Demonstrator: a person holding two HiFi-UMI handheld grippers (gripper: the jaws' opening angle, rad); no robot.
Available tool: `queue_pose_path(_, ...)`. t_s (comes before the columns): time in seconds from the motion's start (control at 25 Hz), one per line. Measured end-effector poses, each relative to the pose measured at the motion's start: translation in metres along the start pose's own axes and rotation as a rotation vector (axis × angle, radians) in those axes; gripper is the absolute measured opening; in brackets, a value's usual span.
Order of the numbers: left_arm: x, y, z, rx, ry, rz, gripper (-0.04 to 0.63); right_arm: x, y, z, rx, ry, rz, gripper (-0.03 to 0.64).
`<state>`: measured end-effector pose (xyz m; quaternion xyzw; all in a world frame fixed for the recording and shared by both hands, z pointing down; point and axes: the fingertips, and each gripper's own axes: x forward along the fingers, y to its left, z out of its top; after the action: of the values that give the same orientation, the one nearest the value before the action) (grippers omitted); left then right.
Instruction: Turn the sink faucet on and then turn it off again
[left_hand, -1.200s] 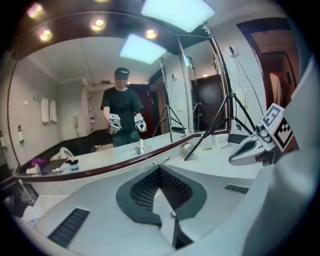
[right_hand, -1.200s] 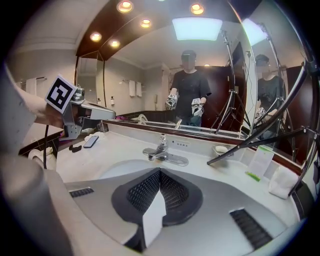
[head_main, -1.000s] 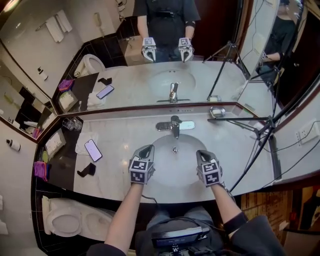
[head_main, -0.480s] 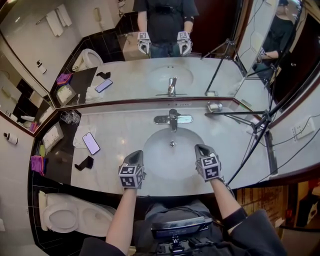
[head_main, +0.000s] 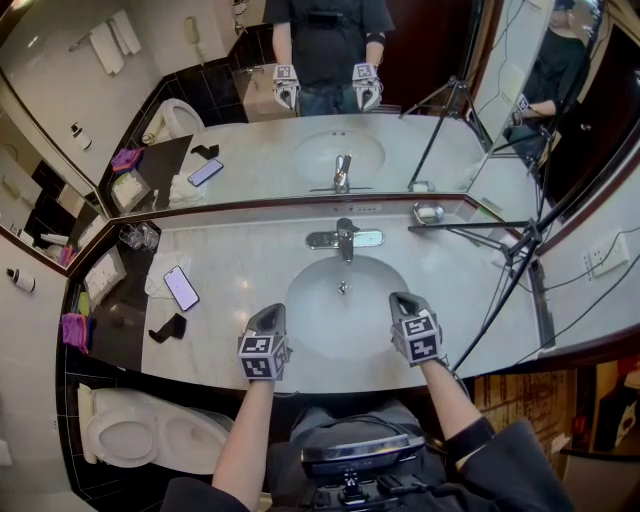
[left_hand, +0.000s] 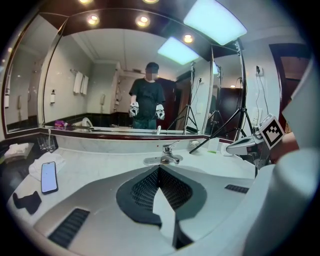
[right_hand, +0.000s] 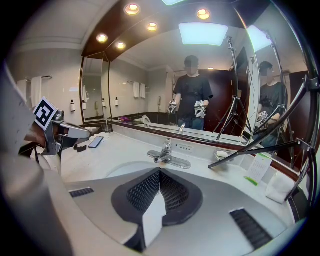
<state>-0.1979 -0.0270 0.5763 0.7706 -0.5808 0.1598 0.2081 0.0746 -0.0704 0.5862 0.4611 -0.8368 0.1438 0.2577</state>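
A: Where is the faucet (head_main: 345, 242), and is it running?

B: It stands at the back rim of the sink (head_main: 318, 322), centred, with a single lever (head_main: 347, 227) on top; no water shows at the spout or in the bowl, so I judge it off and the task not yet begun.

A: And the grippers?

B: Both hang over the near edge of the bowl, well short of the faucet; the left gripper (head_main: 273, 313) has its jaws pressed together with nothing between them, and the right gripper (head_main: 402, 300) is the same, closed and empty; each gripper view looks past its closed tips straight at the faucet.

A: Why held like that?

B: A ready stance, I would guess: one on either side of the drain (head_main: 342, 288), both tilted down and aimed at the lever; closed tips could nudge a lever up without clamping it, though either would have to reach forward first.

A: The clutter?

B: Kept to the sides — a phone (head_main: 182, 288) lies screen up on a folded towel (head_main: 158, 273) at the left of the counter (head_main: 250, 255), a soap dish (head_main: 429, 213) at the right by the mirror (head_main: 430, 110); a tripod leg (head_main: 470, 227) slants over that right side, likely there for the recording, and the right hand should keep clear of it.

A: Any writing?

B: Little; the marker cubes (head_main: 263, 357) carry only black-and-white squares; a small plate (right_hand: 184, 147) behind the faucet has marks too small to read; a white card (right_hand: 258, 170) with green print stands at the far right, its text illegible — no brand shows on the faucet.
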Motion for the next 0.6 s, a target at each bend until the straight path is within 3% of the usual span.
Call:
queue_pose_path(0.36, 0.038, -0.019, 0.027, 0.137, -0.019, -0.048, 0.018, 0.008, -0.006, 0.004, -0.01, 0.007, 0.003, 0.017)
queue_pose_path(0.6, 0.085, -0.049, 0.055, 0.257, 0.005, -0.138, 0.072, 0.024, -0.017, 0.01, -0.015, 0.009, 0.015, 0.017)
